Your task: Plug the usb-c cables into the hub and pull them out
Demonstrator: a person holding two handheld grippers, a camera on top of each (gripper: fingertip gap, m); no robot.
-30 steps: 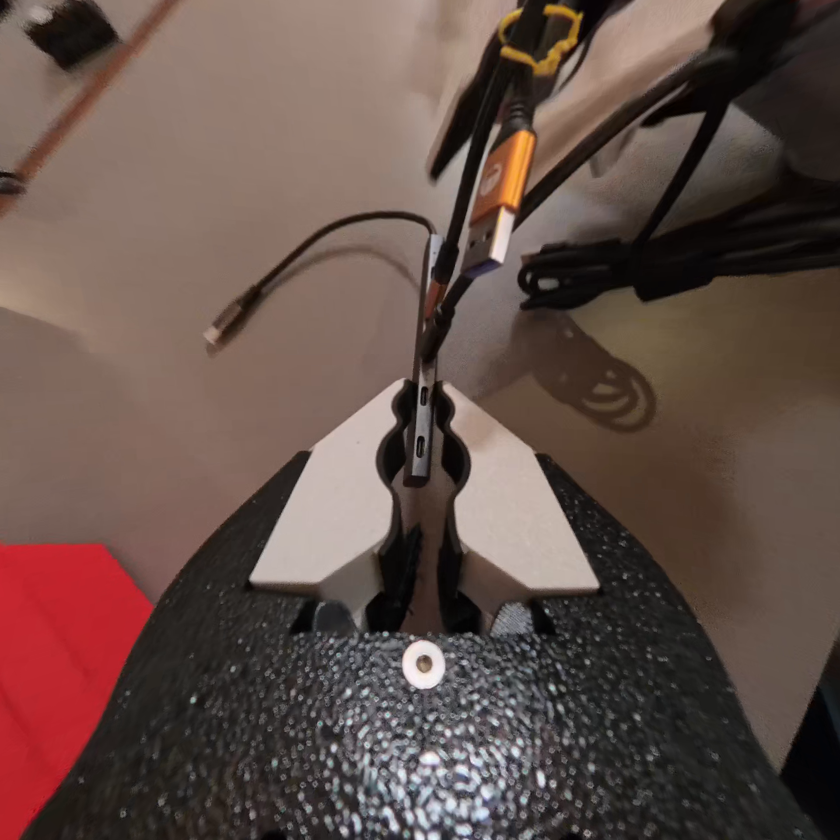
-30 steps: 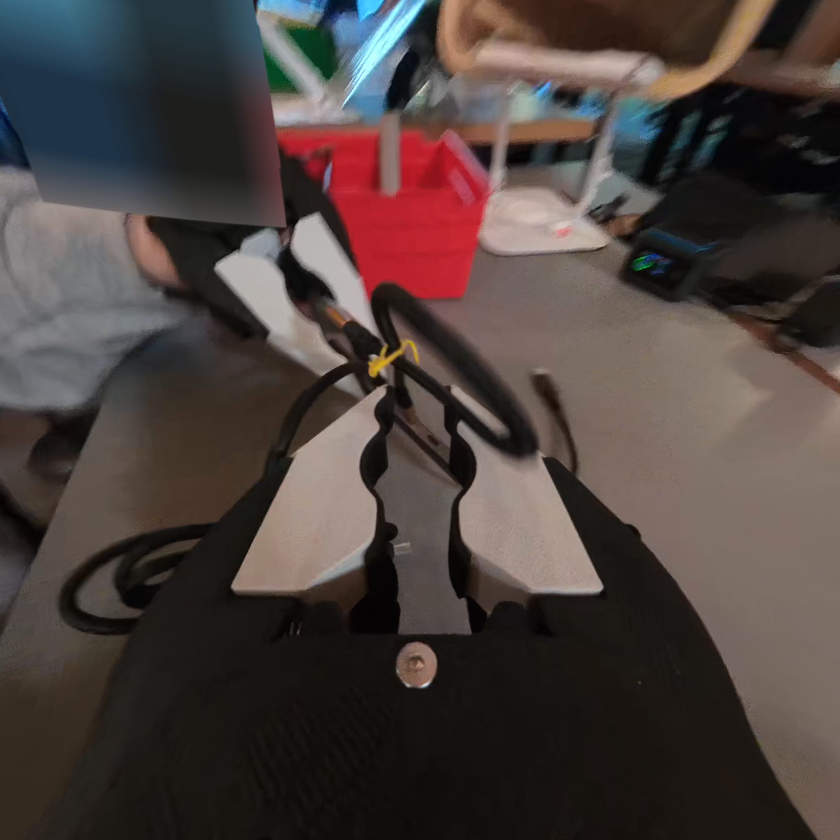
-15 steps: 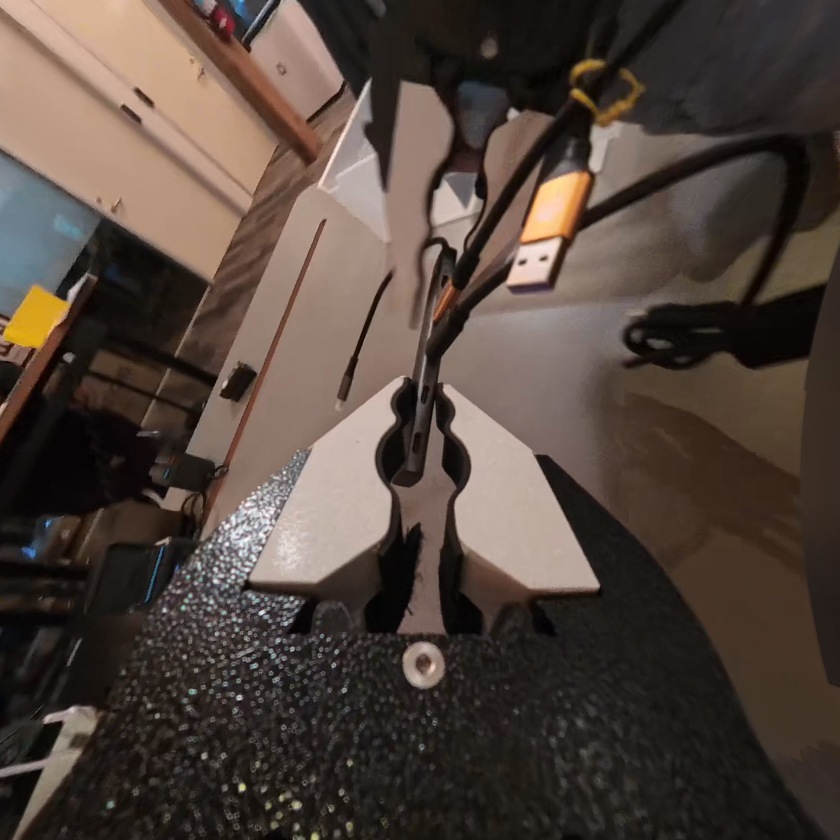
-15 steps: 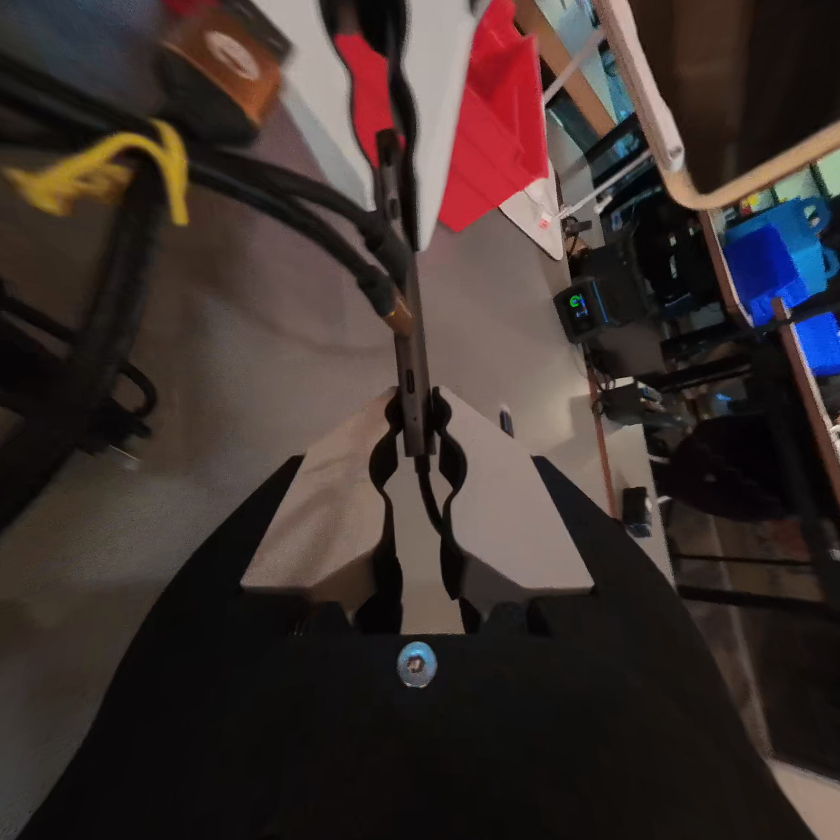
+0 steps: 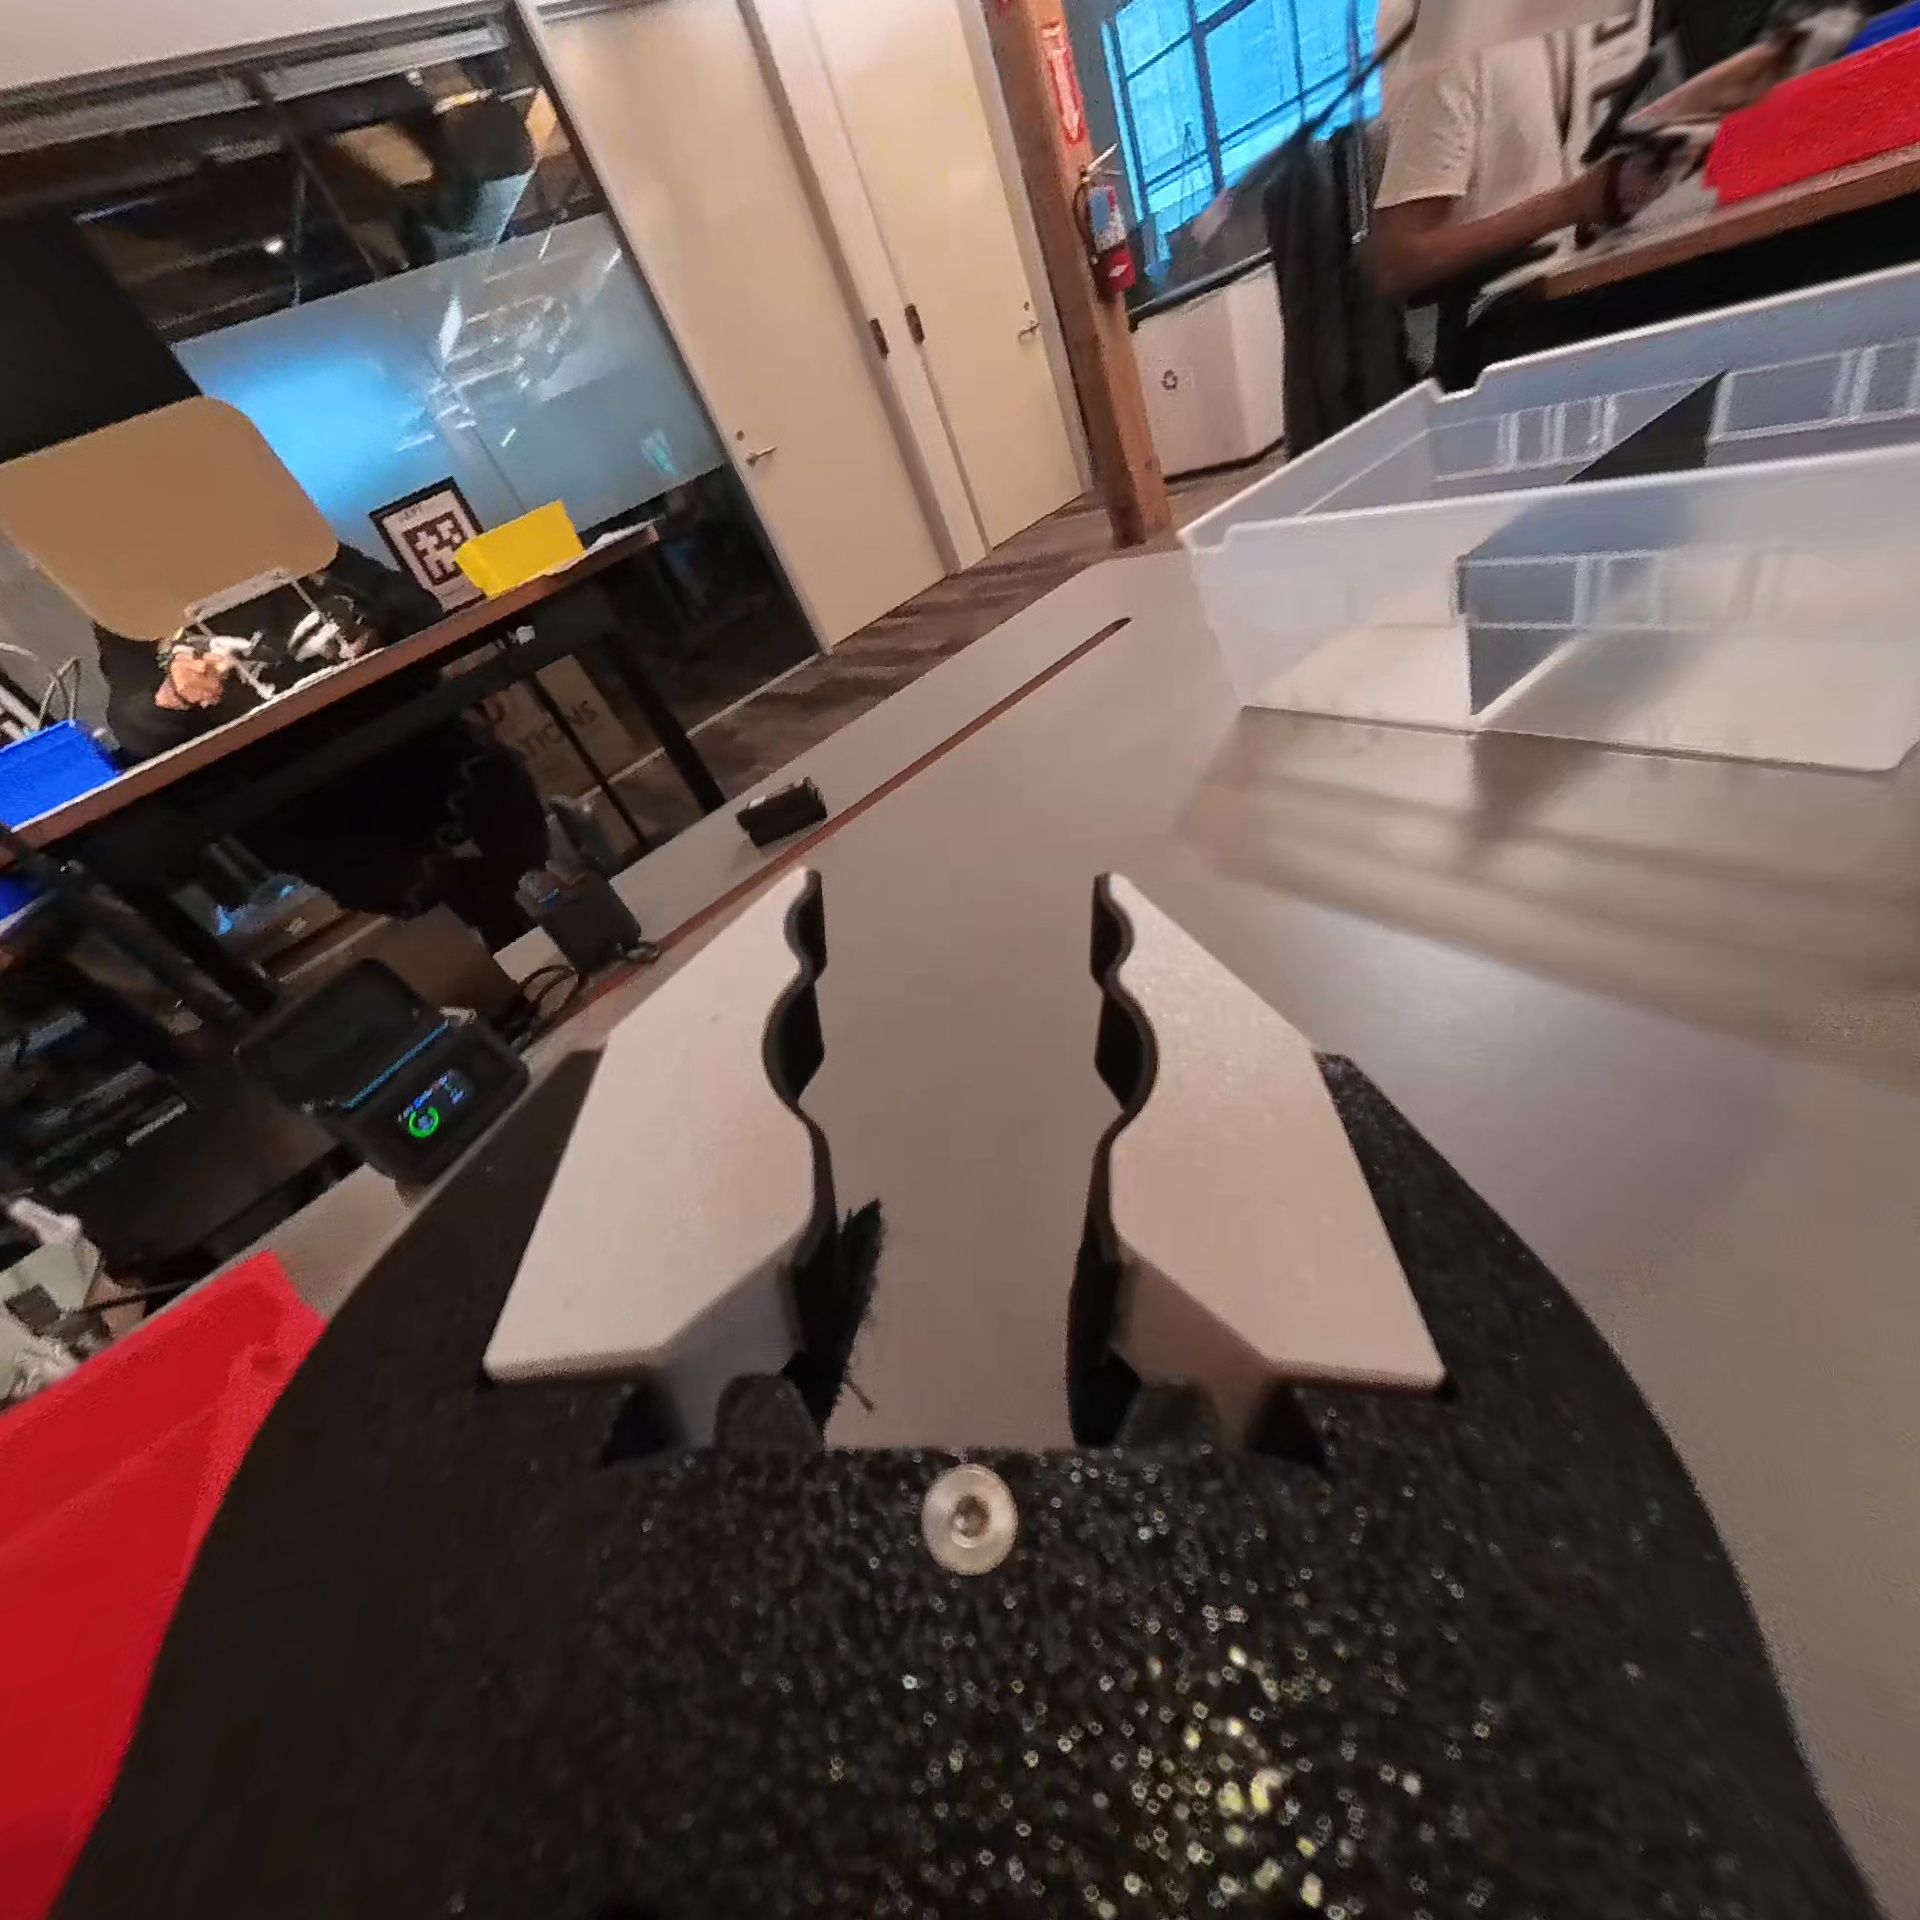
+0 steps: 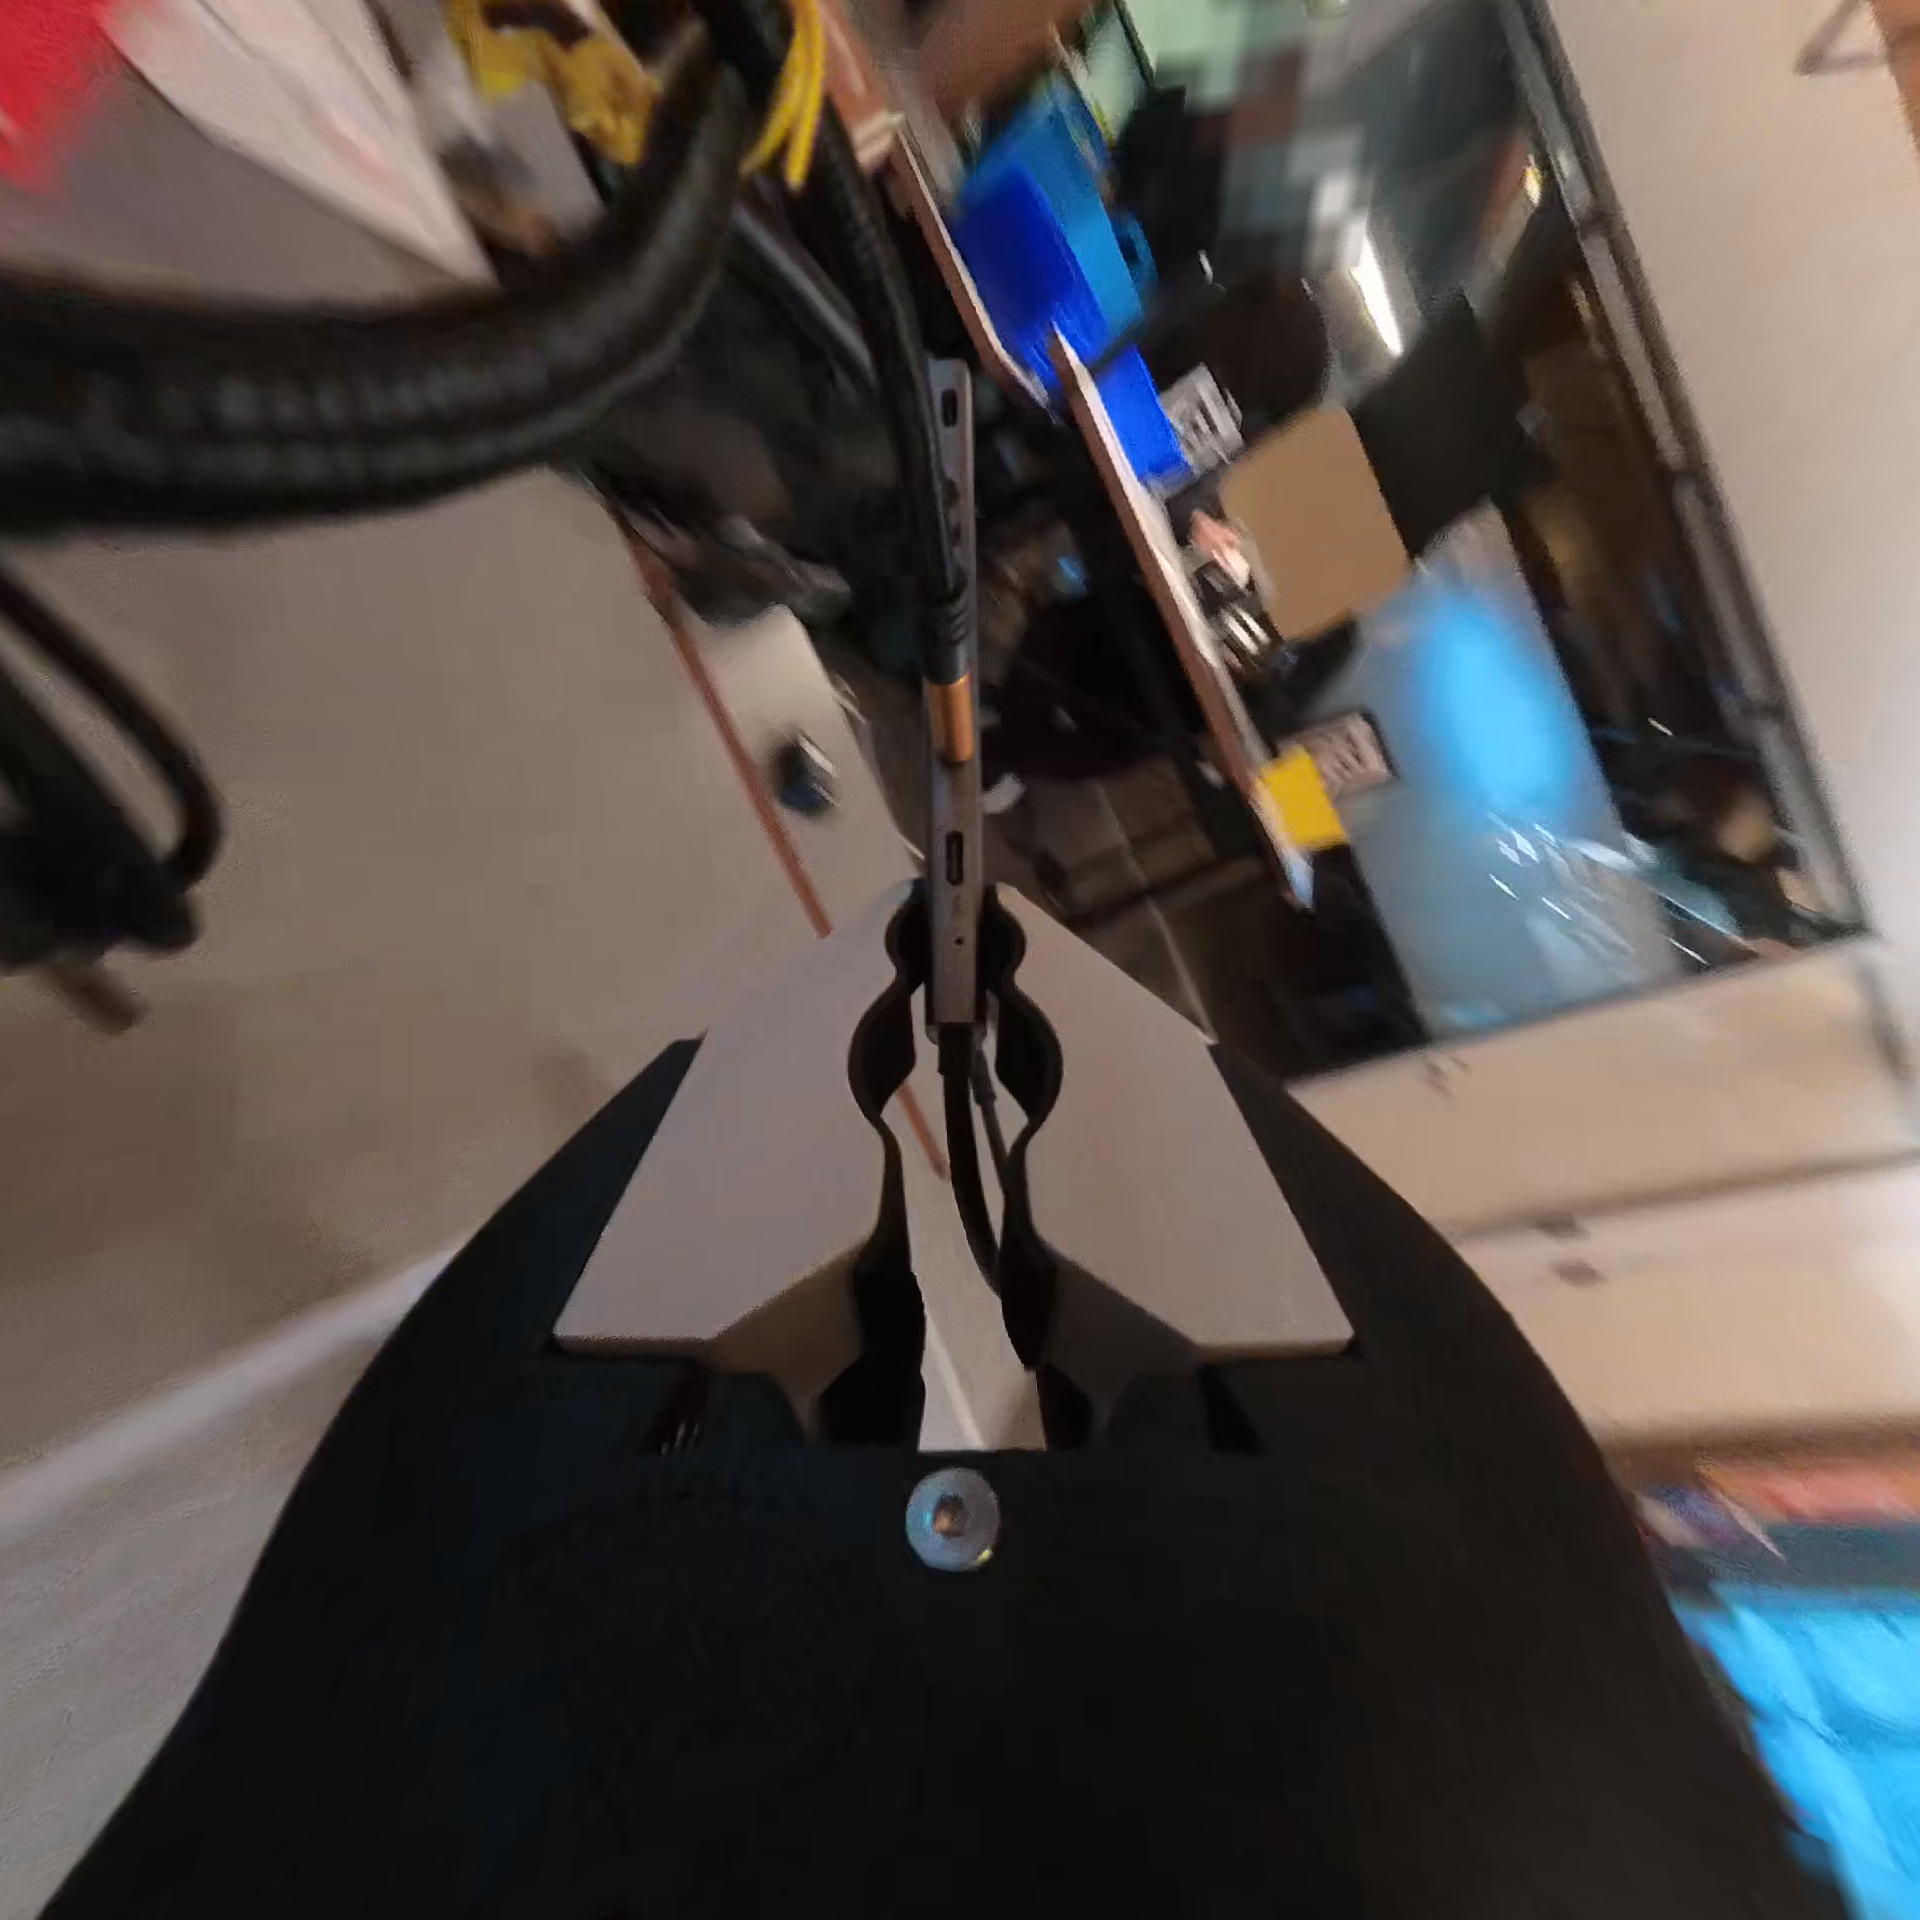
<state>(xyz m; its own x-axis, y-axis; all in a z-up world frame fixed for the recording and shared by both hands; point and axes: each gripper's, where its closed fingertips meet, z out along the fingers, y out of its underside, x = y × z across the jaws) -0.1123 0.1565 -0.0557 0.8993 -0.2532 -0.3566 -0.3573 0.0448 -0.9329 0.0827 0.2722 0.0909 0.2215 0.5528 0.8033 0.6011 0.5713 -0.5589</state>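
Note:
In the right wrist view, my right gripper (image 6: 954, 914) is shut on the near end of a slim grey hub (image 6: 954, 800), held edge-on above the table. A black cable with an orange-collared plug (image 6: 951, 712) is plugged into the hub's edge. More thick black cables (image 6: 343, 405) with yellow ties (image 6: 790, 114) hang at the upper left. The hub's own thin lead (image 6: 971, 1174) runs back between the fingers. In the left wrist view, my left gripper (image 5: 956, 914) is open and empty over the grey table (image 5: 1351, 1091). The hub is not in that view.
Clear plastic divided bins (image 5: 1558, 582) stand on the table at the right in the left wrist view. A small black block (image 5: 781, 810) lies farther off. A red bin (image 5: 114, 1455) is at the lower left. People work at tables behind.
My left gripper has let go of the hub, opened and swung away toward the room. My right gripper now holds the hub alone, with the cables still hanging from it.

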